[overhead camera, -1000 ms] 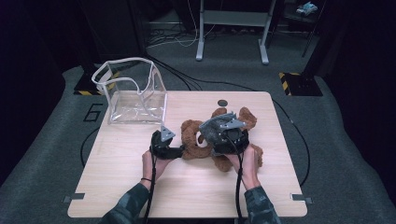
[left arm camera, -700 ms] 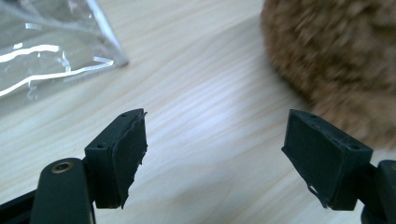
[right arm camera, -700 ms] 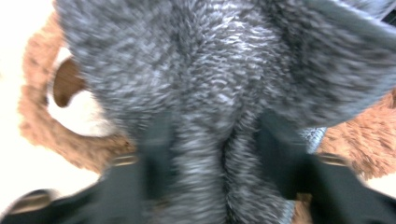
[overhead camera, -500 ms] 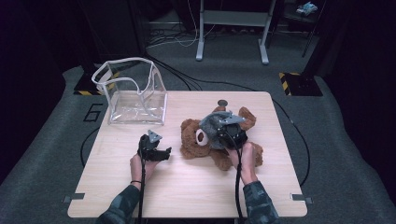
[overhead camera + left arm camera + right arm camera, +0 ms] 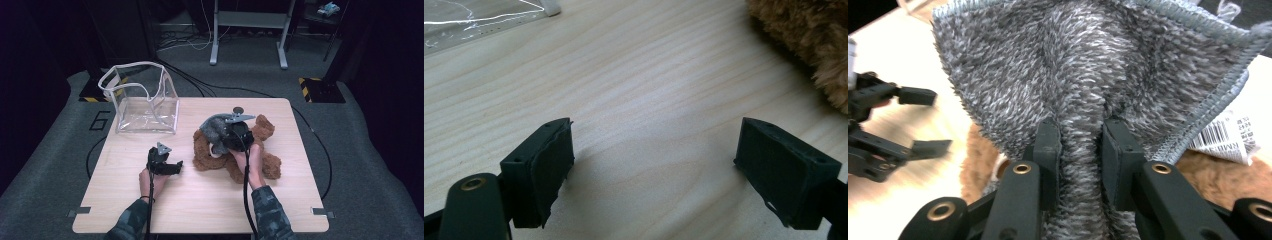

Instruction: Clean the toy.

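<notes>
A brown teddy bear (image 5: 260, 150) lies on the wooden table (image 5: 200, 210), right of centre. Over its head hangs a grey fuzzy cloth (image 5: 212, 127), pinched in a fold by my right gripper (image 5: 226, 137). In the right gripper view the jaws are shut on the grey cloth (image 5: 1083, 75), and a white barcode tag (image 5: 1225, 135) shows at its right edge. My left gripper (image 5: 175, 166) rests low on the table left of the bear, jaws wide open with only bare wood (image 5: 654, 125) between them. The bear's brown fur (image 5: 809, 35) sits at the upper right of that view.
A clear plastic bag (image 5: 145, 100) with white trim stands open at the table's back left; its corner (image 5: 484, 20) shows in the left gripper view. A small dark round object (image 5: 238, 110) lies near the back edge. Cables and metal stand legs (image 5: 247, 50) are on the floor behind.
My left gripper has drawn back left and toward the front edge, away from the bear, and stands open. The right gripper stays over the bear's head with the cloth.
</notes>
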The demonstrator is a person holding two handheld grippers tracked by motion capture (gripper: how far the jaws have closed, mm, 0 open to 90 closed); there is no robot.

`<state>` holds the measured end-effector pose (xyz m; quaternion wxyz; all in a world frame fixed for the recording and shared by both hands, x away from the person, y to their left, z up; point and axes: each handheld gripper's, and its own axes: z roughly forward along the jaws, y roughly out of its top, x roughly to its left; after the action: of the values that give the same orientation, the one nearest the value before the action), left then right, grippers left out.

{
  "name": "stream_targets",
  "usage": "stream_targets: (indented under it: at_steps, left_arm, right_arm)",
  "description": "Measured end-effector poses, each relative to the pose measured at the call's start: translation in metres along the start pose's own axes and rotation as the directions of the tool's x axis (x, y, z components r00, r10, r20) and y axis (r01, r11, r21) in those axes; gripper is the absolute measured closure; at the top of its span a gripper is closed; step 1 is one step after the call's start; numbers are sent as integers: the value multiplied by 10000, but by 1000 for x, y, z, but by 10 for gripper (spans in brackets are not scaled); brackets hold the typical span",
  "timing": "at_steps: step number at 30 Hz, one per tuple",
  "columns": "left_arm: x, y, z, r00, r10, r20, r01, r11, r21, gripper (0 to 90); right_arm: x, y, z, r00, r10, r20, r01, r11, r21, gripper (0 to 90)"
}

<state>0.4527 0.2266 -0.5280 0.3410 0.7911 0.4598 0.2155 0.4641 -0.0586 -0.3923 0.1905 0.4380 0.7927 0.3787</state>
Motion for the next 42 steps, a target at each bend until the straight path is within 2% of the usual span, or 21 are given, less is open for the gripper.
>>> stream_targets:
  at_steps: [3,6,9,14,23,26,31,35,37,39,42]
  left_arm:
    - [-2,0,1,10000,-25,6,25,9999,-123,149]
    - [-1,0,1,9999,55,84,-54,9999,-111,146]
    - [-2,0,1,9999,75,95,-74,9999,-107,144]
    - [-2,0,1,9999,81,81,-80,9999,-109,143]
    - [-2,0,1,10000,30,83,-29,9999,-112,143]
    - [-2,0,1,9999,80,79,-79,9999,-72,143]
    - [-2,0,1,9999,76,82,-75,9999,-84,143]
    - [-2,0,1,9999,80,63,-79,9999,-121,143]
    - [-2,0,1,9999,79,64,-78,9999,-122,143]
    - [-2,0,1,9999,79,65,-79,9999,-121,143]
    - [-2,0,1,10000,24,85,-23,9999,-131,143]
  right_arm:
    - [3,2,-3,9988,71,-477,-77,9999,-136,714]
    - [9,1,0,9970,-30,-775,35,10000,70,714]
    - [18,-2,3,9945,-431,-957,449,9988,169,713]
    - [33,-10,6,9908,-674,-1173,730,9964,437,712]
    - [45,-33,7,9781,-1096,-1768,1221,9906,615,712]
    - [49,-40,10,9759,-1086,-1894,1259,9886,822,712]
    - [54,-57,27,9717,-1029,-2126,1351,9804,1433,711]
    - [57,-68,39,9704,-811,-2275,1263,9733,1917,710]
    - [57,-73,43,9673,-916,-2365,1437,9664,2133,708]
    - [58,-75,43,9667,-915,-2389,1443,9661,2139,707]
    - [57,-72,34,9663,-947,-2394,1428,9709,1923,706]
